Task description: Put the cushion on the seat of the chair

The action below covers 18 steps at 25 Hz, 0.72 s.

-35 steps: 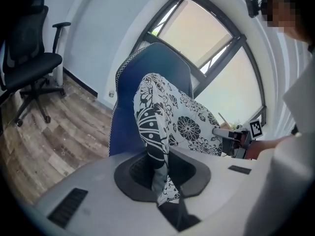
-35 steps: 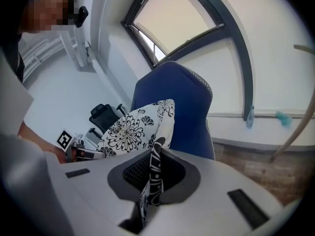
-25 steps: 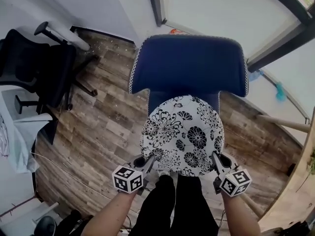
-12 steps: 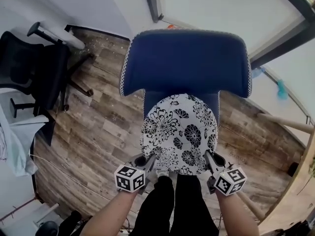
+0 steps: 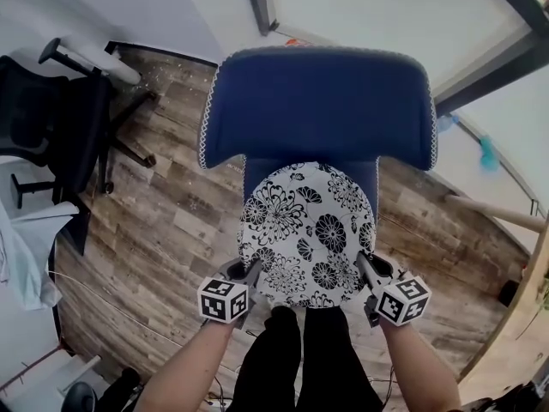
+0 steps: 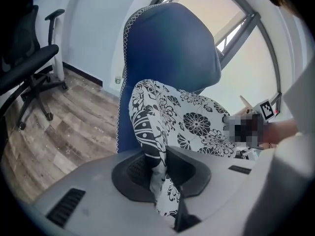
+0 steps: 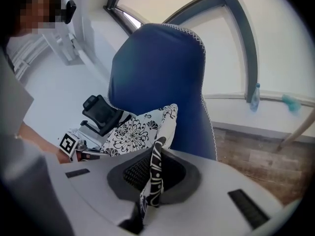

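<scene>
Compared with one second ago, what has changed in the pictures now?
The left gripper and the right gripper have carried the cushion lower, toward the back of the blue chair. Nothing was released: both stay shut on the cushion's near edge. The blue chair itself has not moved.

The left tool (image 5: pixel 251 270) and right tool (image 5: pixel 363 263) grip the near edge of the floral cushion (image 5: pixel 307 230) over the blue chair (image 5: pixel 317 101).

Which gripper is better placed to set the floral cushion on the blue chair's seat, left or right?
Neither leads. The left gripper and right gripper are each shut on a near edge of the cushion, side by side, centred before the chair. Probably lower with both.
</scene>
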Motion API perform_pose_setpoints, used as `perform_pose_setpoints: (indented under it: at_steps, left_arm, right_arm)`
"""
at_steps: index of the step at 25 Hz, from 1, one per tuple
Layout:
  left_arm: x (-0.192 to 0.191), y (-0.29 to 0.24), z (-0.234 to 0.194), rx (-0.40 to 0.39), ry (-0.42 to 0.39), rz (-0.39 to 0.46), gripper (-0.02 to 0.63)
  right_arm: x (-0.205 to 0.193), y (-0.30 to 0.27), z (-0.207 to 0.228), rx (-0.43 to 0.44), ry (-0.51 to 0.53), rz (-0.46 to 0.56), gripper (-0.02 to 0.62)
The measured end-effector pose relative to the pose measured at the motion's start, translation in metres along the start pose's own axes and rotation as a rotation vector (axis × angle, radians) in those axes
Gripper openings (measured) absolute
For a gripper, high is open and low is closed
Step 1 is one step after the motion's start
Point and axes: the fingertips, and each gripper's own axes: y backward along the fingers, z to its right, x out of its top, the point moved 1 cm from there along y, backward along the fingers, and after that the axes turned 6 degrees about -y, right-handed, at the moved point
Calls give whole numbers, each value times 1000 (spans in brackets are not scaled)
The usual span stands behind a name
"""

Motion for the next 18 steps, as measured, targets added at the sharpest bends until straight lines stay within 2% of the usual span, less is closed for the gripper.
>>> perform_pose_setpoints:
  at_steps: [3,6,8,12,16,18]
  left_arm:
    - [3,-1,-7,36,-11,21,49]
    - [8,4,-17,97,-61,46,184]
    - [11,10,-25,132,-78,59,213]
    - [12,24,-39,191,-104,88,227]
    - [10,33,-43,186,-99,101,227]
    - [9,34,-42,179,-93,107,227]
  right_arm:
    - [6,-1,14,-24,-22,11,35]
    - [10,-2,24,-41,-48,24,35]
    - [10,-3,29,-51,-53,25,35]
    - [7,-5,34,-69,-56,20,35]
    - [3,-10,37,-77,-52,5,37]
    - [2,-11,45,-107,-46,-5,37]
